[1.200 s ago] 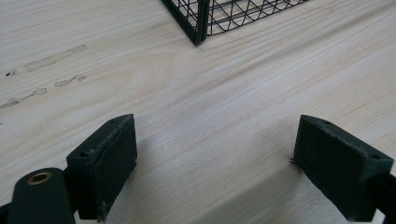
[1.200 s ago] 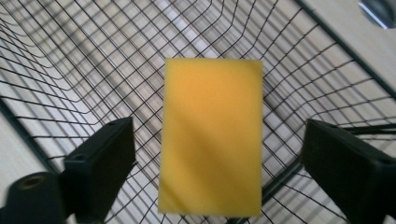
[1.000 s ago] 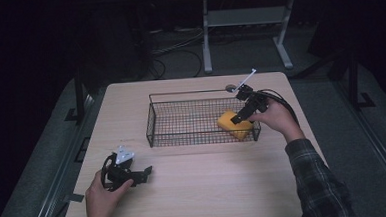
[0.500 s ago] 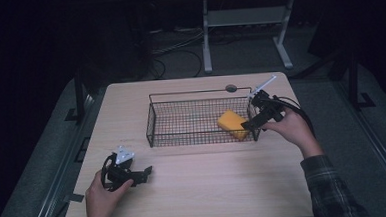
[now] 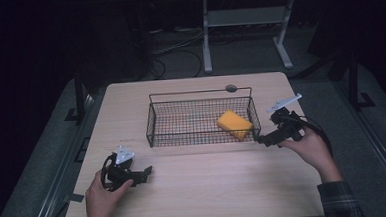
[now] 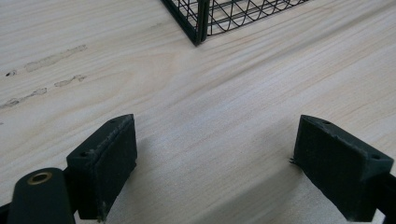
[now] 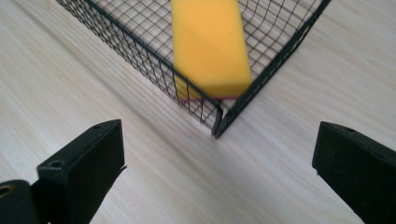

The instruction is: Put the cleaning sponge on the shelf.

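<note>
Inside basket [image 5: 154,124], sponge [image 5: 235,124] long axis diagonal, toward near-right corner.

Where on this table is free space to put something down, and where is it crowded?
Free: the table strip between the left gripper and right gripper, and the basket's left half. Crowded: its right corner, where the yellow sponge lies.
</note>
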Demonstrator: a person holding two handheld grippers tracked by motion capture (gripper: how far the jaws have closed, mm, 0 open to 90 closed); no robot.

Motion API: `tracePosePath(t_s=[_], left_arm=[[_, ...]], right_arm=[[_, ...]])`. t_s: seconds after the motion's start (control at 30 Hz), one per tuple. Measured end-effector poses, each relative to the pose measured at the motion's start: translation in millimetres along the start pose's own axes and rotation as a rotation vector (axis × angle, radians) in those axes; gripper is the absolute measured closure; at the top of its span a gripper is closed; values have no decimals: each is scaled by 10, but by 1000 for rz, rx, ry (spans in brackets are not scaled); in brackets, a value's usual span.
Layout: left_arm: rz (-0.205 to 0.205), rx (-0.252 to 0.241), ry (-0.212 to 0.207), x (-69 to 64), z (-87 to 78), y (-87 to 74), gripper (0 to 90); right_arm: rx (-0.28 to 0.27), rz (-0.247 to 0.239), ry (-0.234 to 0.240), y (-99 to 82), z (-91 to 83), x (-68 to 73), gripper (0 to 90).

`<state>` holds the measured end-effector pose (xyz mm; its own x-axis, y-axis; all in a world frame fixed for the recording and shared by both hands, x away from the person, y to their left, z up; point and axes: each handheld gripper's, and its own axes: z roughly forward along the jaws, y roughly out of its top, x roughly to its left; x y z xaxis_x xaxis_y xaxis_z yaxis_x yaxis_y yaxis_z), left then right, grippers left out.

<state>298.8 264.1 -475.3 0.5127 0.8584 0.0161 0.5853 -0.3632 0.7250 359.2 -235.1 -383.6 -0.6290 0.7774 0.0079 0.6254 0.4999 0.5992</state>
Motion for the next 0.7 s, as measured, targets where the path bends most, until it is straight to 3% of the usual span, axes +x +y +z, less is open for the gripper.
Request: tracePosePath(t_s=[0.43,0.7], left_arm=[[-2,-3,0,-1,2,-2,126],[1,-1,0,1,0,-1,125]], right_arm=[[-53,18,-43,-635,79,146,21],[-81,36,-61,-920,133,234,21]])
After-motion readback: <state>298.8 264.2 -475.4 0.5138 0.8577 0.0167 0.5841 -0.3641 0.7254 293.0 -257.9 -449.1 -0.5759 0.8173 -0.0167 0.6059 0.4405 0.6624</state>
